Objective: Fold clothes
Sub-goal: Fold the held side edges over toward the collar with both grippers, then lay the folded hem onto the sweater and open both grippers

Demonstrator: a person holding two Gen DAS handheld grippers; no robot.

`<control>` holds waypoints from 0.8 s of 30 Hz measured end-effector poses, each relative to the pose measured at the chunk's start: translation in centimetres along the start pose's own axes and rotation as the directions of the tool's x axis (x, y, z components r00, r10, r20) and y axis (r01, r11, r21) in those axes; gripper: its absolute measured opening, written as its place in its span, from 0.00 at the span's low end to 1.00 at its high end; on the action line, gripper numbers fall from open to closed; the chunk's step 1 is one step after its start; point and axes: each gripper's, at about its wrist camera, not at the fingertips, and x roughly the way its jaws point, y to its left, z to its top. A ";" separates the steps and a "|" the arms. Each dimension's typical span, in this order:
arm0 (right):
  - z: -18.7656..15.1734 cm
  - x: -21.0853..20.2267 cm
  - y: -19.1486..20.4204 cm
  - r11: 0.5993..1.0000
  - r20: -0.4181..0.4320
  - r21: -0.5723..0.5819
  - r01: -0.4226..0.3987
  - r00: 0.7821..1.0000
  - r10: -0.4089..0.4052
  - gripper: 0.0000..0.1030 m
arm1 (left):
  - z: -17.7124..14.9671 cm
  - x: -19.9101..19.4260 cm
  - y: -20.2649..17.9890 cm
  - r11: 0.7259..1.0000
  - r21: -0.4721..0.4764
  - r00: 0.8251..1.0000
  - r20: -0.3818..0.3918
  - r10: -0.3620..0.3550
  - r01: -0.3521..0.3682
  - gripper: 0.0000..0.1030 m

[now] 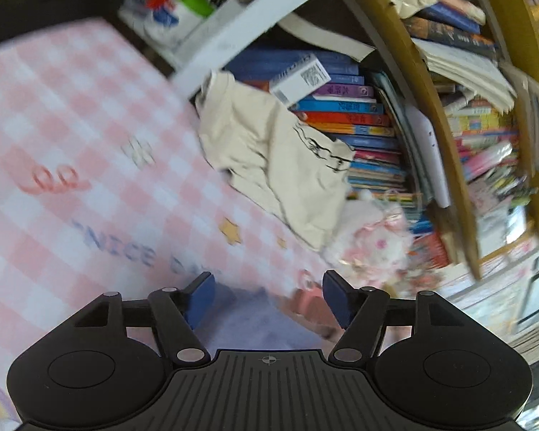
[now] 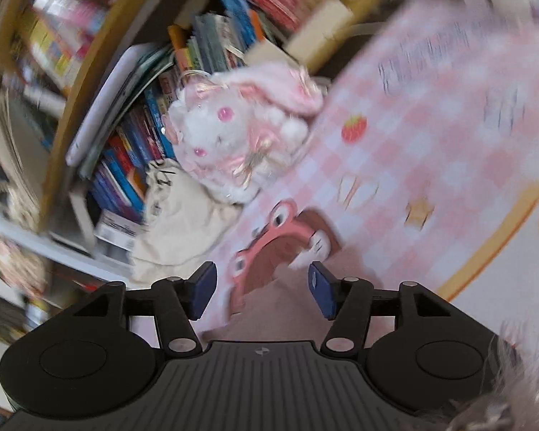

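Your left gripper [image 1: 267, 296] hangs over the pink checked mat [image 1: 72, 136], jaws wide and holding nothing. Your right gripper [image 2: 262, 292] is the same, jaws wide above a frog picture [image 2: 269, 237]. The cream garment [image 1: 269, 154] lies crumpled against the books [image 1: 355, 115], touching the plush toy [image 2: 233, 136].

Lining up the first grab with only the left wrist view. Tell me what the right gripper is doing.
Observer: The right gripper is open, with nothing between its fingers.
Operator: Say what lies straight ahead of it.
Observer: A pink frog-like print on the checked mat, not cloth.
Operator: Place the cream garment for that gripper.
Observer: The cream garment lies ahead to its left, against the books, beside the white plush toy.
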 end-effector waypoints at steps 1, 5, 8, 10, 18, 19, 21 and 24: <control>-0.2 -0.2 0.8 0.994 0.014 -0.095 0.048 0.999 -0.047 0.60 | -0.3 -0.1 -0.4 0.999 0.047 1.000 -0.002 0.020 -0.020 0.65; -2.3 0.6 3.1 0.887 0.028 -0.430 0.168 0.985 -0.173 0.61 | -2.0 0.1 -2.4 0.963 0.257 0.996 -0.027 0.084 -0.075 0.65; -4.0 2.0 4.0 0.794 0.033 -0.576 0.195 0.976 -0.216 0.61 | -3.2 0.8 -3.5 0.914 0.392 0.991 -0.036 0.128 -0.104 0.65; -4.5 3.0 4.2 0.770 0.037 -0.604 0.205 0.973 -0.230 0.61 | -3.7 1.7 -3.8 0.887 0.441 0.986 -0.034 0.165 -0.134 0.63; -3.0 6.5 2.2 0.862 -0.032 -0.466 0.199 0.970 -0.241 0.06 | -3.2 5.3 -2.8 0.877 0.447 0.974 -0.048 0.220 -0.176 0.16; -2.9 6.3 1.8 0.882 -0.032 -0.427 0.199 0.972 -0.235 0.06 | -3.0 5.2 -2.7 0.886 0.429 0.975 -0.049 0.217 -0.176 0.13; -2.4 5.2 1.3 0.923 -0.012 -0.337 0.184 0.980 -0.200 0.05 | -2.6 4.3 -3.0 0.910 0.385 0.983 -0.037 0.181 -0.154 0.04; -2.1 3.4 1.2 0.949 0.039 -0.272 0.156 0.988 -0.152 0.05 | -2.2 2.7 -3.7 0.918 0.380 0.993 0.001 0.119 -0.110 0.04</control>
